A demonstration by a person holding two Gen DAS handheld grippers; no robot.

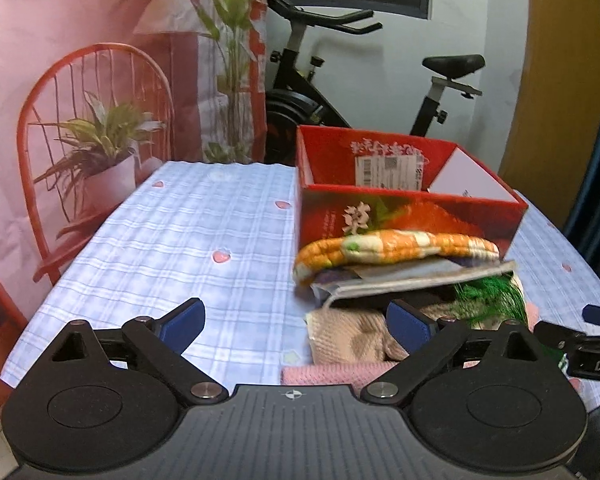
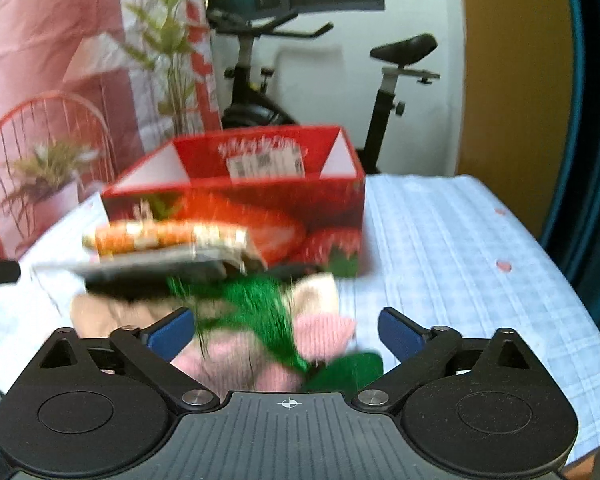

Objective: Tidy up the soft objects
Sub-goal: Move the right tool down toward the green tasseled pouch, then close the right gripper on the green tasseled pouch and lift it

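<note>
With both tools spread wide and nothing between their pads, the grab has not started yet. Left tool hangs over the near-left edge of the soft pile, its right finger in front of the beige knit, not pressing it as far as I can tell. Right tool hangs over the near side of the same pile, above the pink knit and the green fringe; that view is blurred, so contact is hard to call.

The pile sits on the table just in front of the red box, touching or nearly touching its front wall. On top, nearest the box, lies an orange checked quilted piece over a flat grey sheet; the knits and fringe are on the side away from the box. The box looks mostly empty from here.

Judgement: step in hand is picking one soft item for the box. Do it well by taking a single layer, probably the top orange piece or a loose knit edge, pinching deep into the fabric rather than at the fringe, which would likely drag its neighbours. Lift clear of the box's front wall before moving over it.
</note>
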